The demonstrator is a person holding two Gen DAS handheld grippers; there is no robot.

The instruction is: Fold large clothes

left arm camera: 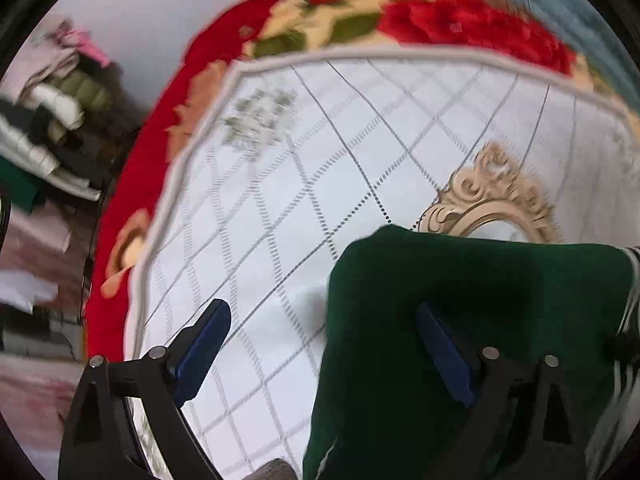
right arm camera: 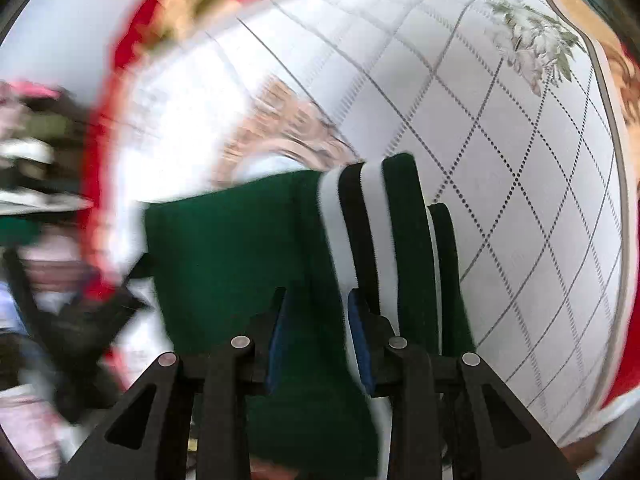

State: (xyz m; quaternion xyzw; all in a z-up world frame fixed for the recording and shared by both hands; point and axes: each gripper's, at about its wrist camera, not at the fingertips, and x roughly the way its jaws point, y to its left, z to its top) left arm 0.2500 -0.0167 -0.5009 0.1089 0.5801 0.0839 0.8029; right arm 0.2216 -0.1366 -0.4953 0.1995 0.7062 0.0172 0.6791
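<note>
Step in hand: I judge this an early fold on a dark green garment (left arm camera: 460, 320) with white and black striped trim (right arm camera: 360, 216), worked over a white quilted cover (left arm camera: 280, 160) that lies on a red floral blanket (left arm camera: 132, 160).

Left gripper (left arm camera: 320, 352): jaws wide apart, clamped on nothing. The left blue pad hangs over bare cover; the right pad sits over green cloth, and I cannot tell whether it touches the cloth. The garment's near edge runs between the two fingers.

Right gripper (right arm camera: 316, 332): jaws close together with green cloth and the white trim between them. The pads appear to press the fabric, so I read this as a pinch on the garment near the striped band. The cloth hangs from this grip, draping away toward the cover, with a folded top edge showing above.

Location of the garment: partly raised at the right gripper, the rest lying toward the middle of the cover, over a gold ornament (left arm camera: 492, 200) printed there. A heap of other clothes (left arm camera: 52, 120) sits off the blanket's edge, well apart.

Next move, in my judgement: the left gripper needs to close on the free green edge beneath it, so that both grippers hold one side. Then the cloth can be carried across and laid flat.

Risk: the right pinch is narrow and sits near the ribbed trim; a quick pull could slip it.
</note>
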